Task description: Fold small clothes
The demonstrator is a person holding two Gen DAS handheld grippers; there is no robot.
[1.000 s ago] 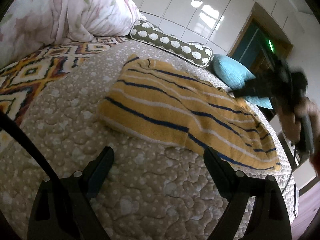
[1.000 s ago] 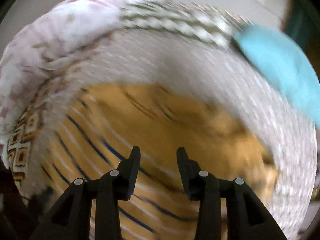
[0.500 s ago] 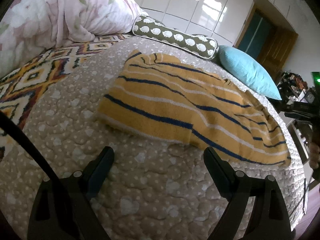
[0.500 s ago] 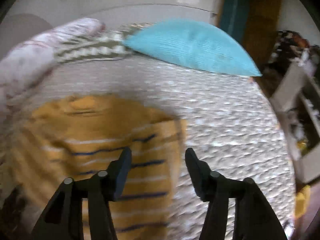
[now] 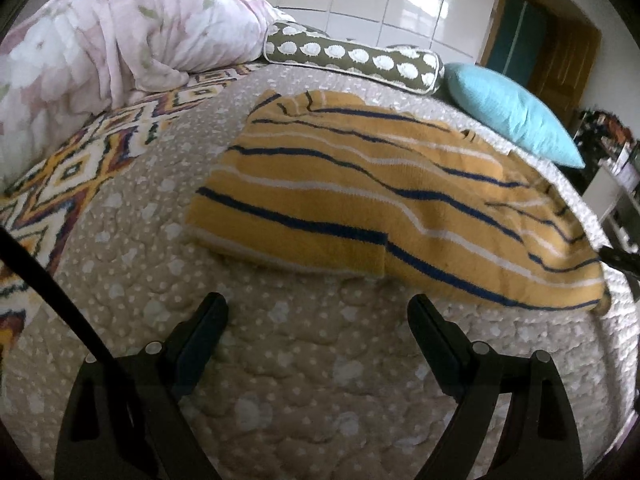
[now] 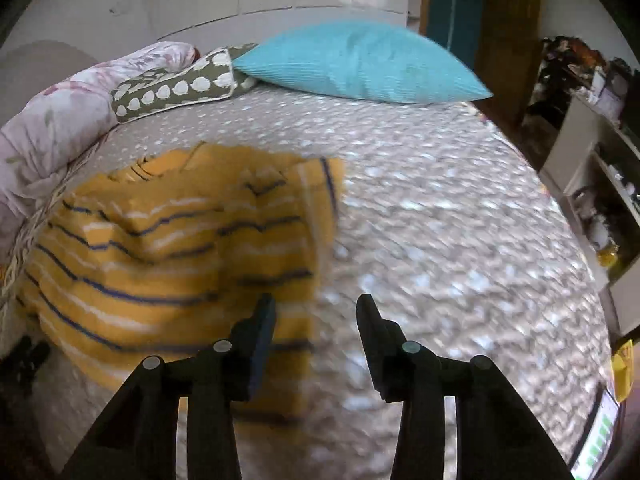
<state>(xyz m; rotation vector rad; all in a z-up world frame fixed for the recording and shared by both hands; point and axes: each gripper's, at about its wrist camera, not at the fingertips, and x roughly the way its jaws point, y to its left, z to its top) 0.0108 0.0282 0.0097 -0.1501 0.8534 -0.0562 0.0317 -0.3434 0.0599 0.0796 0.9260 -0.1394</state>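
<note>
Fingers of the left gripper [image 5: 318, 320] stood wide apart and empty over bare quilted bedspread [image 5: 312, 392], just short of the near hem of the yellow striped sweater [image 5: 360, 200]. Jaws of the right gripper [image 6: 316, 320] had just been closing partway; nothing lay between them, and they hovered at the sweater's right-hand edge, its left finger [image 6: 260, 332] over the knit and the other over the bedspread.

Sweater lay spread across the middle of the bed, already doubled over itself in places, with a rumpled ridge in the right wrist view. Judging from that, the step in hand was probably taking hold of an edge for the next fold. Doing it well would likely mean pinching both layers at a corner rather than the top one alone, each gripper taking its own corner of the same edge, and carrying the edge over level so the stripes met. Soft, thick knit would probably sag and bunch if lifted from one point only.

Beyond the sweater lay a spotted bolster [image 5: 352, 58] and a turquoise pillow [image 6: 360, 64], well clear, with a floral duvet [image 5: 120, 48] heaped to the left.
</note>
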